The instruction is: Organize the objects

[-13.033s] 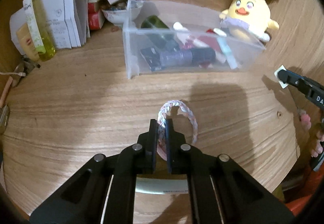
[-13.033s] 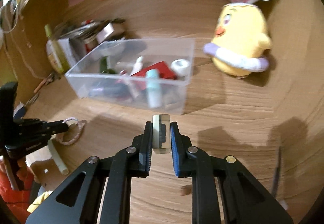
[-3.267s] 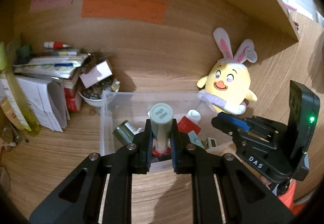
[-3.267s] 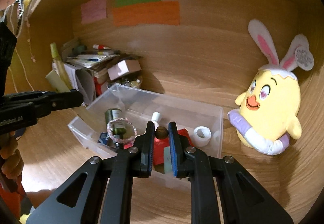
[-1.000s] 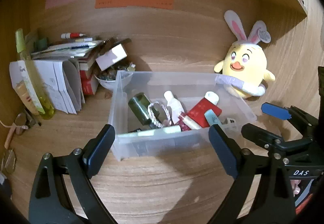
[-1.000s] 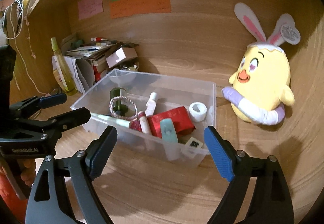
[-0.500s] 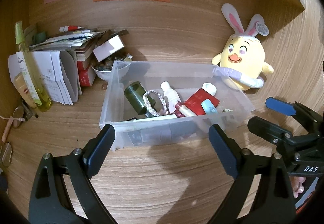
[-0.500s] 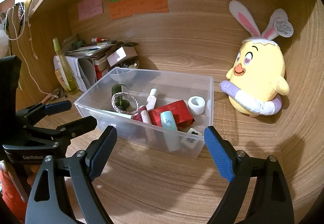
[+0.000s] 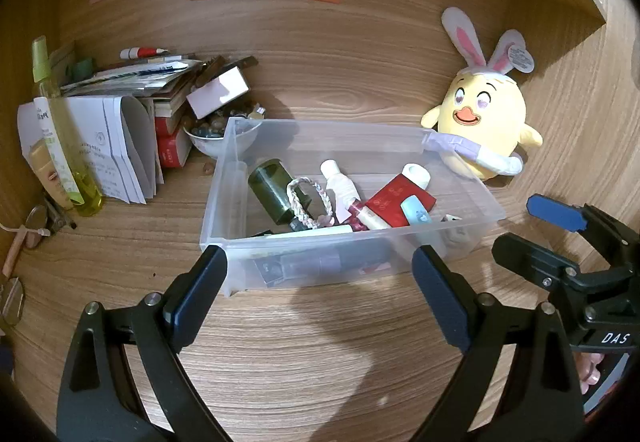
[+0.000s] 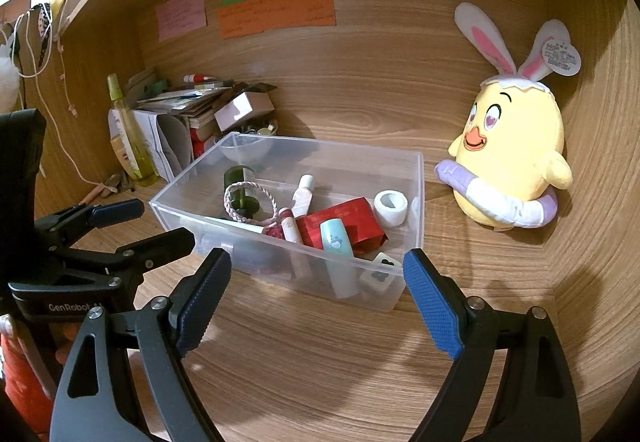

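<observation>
My left gripper (image 9: pixel 320 282) hangs with its jaws spread wide and nothing between them, just short of the near wall of the clear plastic bin (image 9: pixel 236 178). My right gripper (image 10: pixel 316 282) is likewise wide open and empty, in front of the bin's near right corner; from each wrist I can see the other gripper off to the side, also apart from the bin.

The bin sits on the wooden desk (image 9: pixel 320 354) and holds a jumble. At its left end lies a dark green bottle (image 9: pixel 272 186) on its side, with a braided bracelet (image 9: pixel 308 198) draped over it. Next to them a small white bottle (image 9: pixel 340 186) lies slanted, then a slim pink-and-white tube (image 10: pixel 289 228), a red packet (image 10: pixel 344 220), and a pale blue tube (image 10: pixel 336 242) resting on the packet. A roll of white tape (image 10: pixel 390 208) stands near the right wall, and a small white cube with a dark mark (image 10: pixel 380 272) sits in the near right corner. A long white stick (image 9: pixel 316 232) runs along the near wall.

Just behind the bin's left rear corner is a small bowl (image 9: pixel 208 144) filled with odds and ends I can't make out. A yellow plush chick (image 10: pixel 512 162) with rabbit ears stands to the right of the bin.
</observation>
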The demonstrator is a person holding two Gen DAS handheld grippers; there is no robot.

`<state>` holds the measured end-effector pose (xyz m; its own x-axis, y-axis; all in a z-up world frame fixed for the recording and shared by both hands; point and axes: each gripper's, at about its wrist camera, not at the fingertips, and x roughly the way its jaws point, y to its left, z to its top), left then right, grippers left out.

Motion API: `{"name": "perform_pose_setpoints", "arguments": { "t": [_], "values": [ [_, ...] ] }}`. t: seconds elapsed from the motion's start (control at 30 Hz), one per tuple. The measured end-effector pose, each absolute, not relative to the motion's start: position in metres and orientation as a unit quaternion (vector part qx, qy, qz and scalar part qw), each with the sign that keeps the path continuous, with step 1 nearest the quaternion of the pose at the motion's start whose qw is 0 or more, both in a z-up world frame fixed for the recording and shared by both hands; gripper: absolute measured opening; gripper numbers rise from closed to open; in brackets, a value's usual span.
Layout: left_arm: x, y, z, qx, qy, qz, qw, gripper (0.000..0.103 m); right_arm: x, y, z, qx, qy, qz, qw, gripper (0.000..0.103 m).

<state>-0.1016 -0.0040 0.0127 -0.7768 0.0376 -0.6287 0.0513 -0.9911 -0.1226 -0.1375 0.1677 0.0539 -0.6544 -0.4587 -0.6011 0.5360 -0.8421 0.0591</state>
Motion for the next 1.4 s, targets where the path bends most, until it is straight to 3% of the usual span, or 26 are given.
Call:
{"name": "perform_pose_setpoints", "arguments": {
  "t": [1.4],
  "values": [
    [-0.1044,-0.003,0.0133,0.332,0.072,-0.941,-0.005,0.095,-0.1413,0.1669,0.0507,0.317,0.058,-0.906,0.275,0.086]
  ]
}}
